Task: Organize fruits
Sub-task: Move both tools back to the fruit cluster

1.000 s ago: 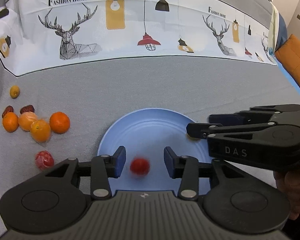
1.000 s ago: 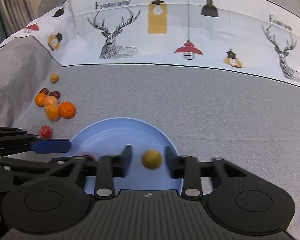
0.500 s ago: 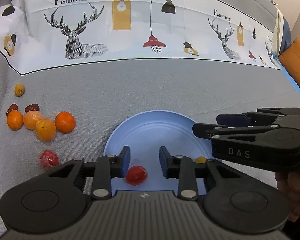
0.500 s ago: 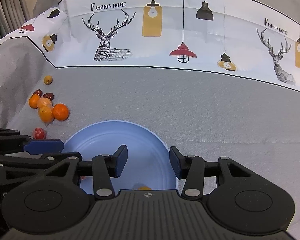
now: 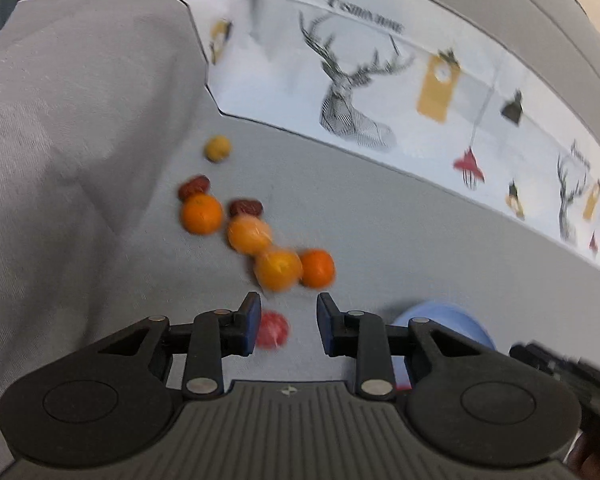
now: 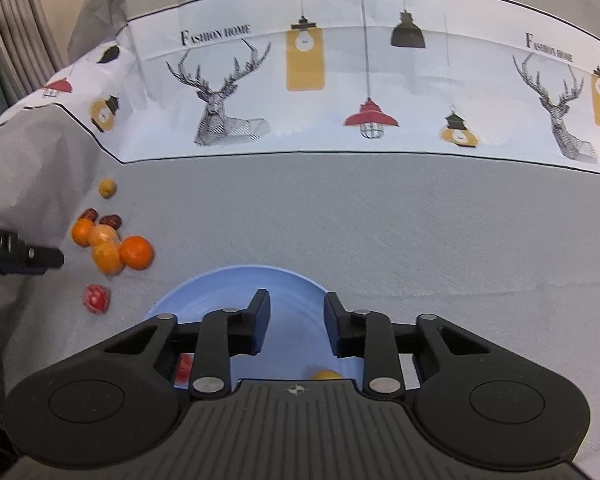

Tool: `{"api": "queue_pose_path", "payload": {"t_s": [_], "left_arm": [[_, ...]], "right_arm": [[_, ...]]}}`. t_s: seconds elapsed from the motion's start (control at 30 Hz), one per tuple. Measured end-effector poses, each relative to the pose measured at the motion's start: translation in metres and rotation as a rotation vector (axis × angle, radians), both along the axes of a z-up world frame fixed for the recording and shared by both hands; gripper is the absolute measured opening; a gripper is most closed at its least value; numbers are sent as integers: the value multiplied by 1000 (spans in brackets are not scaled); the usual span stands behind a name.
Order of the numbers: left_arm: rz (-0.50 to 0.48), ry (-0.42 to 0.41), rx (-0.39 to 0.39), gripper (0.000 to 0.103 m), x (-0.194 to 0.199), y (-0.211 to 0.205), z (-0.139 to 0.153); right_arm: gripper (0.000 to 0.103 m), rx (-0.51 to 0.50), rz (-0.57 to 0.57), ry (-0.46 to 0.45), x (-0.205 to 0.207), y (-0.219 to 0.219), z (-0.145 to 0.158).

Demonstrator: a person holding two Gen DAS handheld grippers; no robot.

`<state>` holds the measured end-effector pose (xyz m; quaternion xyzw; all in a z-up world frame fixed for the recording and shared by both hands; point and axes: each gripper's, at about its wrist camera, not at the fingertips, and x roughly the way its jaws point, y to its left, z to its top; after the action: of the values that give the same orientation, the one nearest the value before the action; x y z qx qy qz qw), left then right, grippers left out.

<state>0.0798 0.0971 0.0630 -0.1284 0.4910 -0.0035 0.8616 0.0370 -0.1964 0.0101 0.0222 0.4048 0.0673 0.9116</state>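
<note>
A blue plate lies on the grey cloth; it also shows at the right of the left wrist view. A small red fruit and a yellow fruit lie in it. My right gripper is open and empty above the plate. My left gripper is open and empty, with a wrapped red fruit between its fingers on the cloth. Several oranges, two dark red dates and a small yellow fruit lie beyond it.
A white printed cloth band with deer and lamps runs along the back. The grey cloth rises in a fold at the left. The left gripper's tip shows at the left of the right wrist view.
The red and yellow fruits dropped from the grippers into the plate. My left gripper has swung left from the plate to the loose fruit. The right gripper stays open over the plate.
</note>
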Motion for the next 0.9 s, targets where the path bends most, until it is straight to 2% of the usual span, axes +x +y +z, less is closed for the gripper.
{"api": "queue_pose_path", "payload": {"t_s": [0.07, 0.13, 0.17, 0.2, 0.23, 0.3, 0.33, 0.37, 0.43, 0.57, 0.67, 0.77, 0.8, 0.87, 0.9], "left_arm": [[4, -11, 6, 33, 9, 7, 2], [-3, -5, 44, 34, 12, 8, -7], [-12, 16, 58, 34, 11, 8, -15], [-18, 83, 60, 34, 11, 7, -28], [1, 138, 19, 34, 12, 8, -35], [39, 127, -80, 42, 14, 13, -36], [46, 112, -69, 51, 16, 12, -35], [49, 106, -35, 55, 18, 9, -34], [52, 120, -3, 55, 20, 3, -37], [54, 170, -52, 55, 26, -3, -47], [30, 194, 9, 55, 29, -10, -55], [10, 206, 42, 53, 31, -15, -59], [2, 210, 50, 49, 32, -16, -61], [-9, 216, 68, 31, 33, -18, -63], [-8, 214, 86, 31, 33, -17, -62]], "right_arm": [[27, 13, 6, -5, 2, 4, 1], [26, 26, 12, -8, 4, 9, 2], [26, 31, 17, -9, 4, 12, 2], [26, 35, 24, -10, 5, 15, 3], [26, 39, 30, -11, 5, 17, 3], [27, 51, 43, -12, 6, 23, 4], [27, 61, 48, -13, 6, 25, 4], [27, 73, 52, -15, 7, 28, 5], [27, 96, 58, -12, 9, 32, 5], [28, 149, 66, 6, 19, 40, 4], [28, 196, 76, 18, 31, 49, 1], [28, 224, 97, 18, 45, 62, 0], [30, 231, 106, 21, 50, 67, -1], [34, 246, 120, 32, 61, 76, -4], [35, 254, 121, 40, 67, 81, -7]]}}
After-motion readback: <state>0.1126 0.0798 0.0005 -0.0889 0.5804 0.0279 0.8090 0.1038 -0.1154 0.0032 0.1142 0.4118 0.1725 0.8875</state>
